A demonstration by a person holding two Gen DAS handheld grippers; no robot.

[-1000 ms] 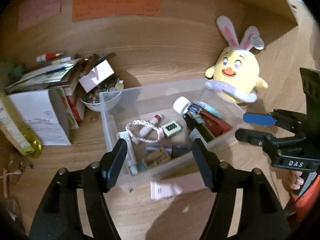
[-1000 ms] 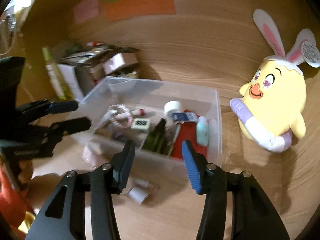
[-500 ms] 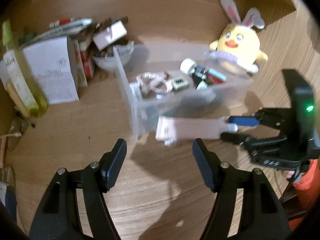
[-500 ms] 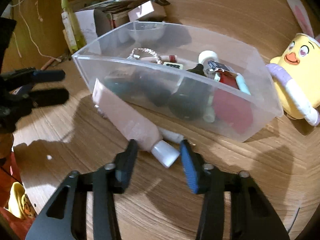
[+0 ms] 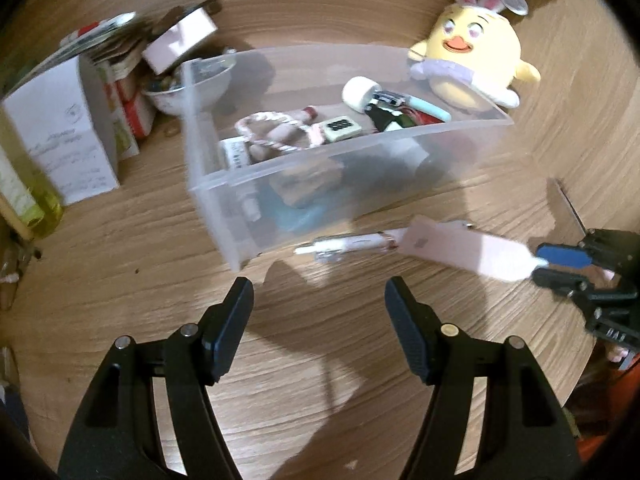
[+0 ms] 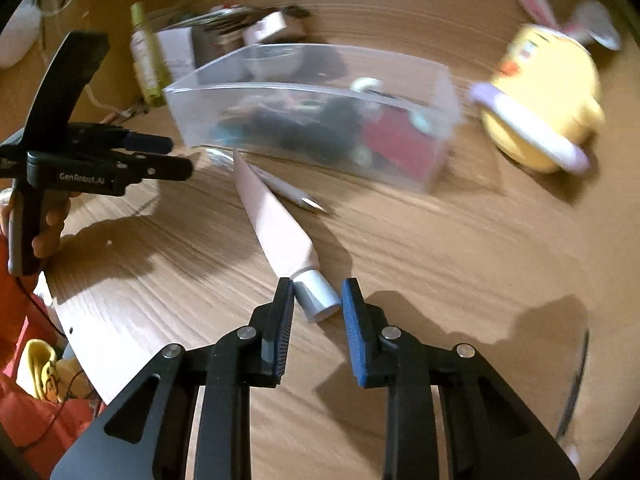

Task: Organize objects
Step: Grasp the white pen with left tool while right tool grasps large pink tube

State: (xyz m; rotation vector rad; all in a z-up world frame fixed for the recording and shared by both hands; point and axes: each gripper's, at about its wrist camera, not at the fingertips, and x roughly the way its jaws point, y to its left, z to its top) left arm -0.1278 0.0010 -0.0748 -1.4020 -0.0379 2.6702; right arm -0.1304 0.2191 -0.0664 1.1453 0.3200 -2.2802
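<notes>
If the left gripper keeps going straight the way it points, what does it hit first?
Probably bare table. The left gripper is open and empty, aimed steeply down; the pen and bin lie farther along, though depth is unclear.

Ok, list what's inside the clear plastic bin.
In the clear bin: a braided rope ring, a white-capped bottle, a small cream tag, a teal tube, something red. Lower items blur behind the frosted wall; unidentifiable.
</notes>
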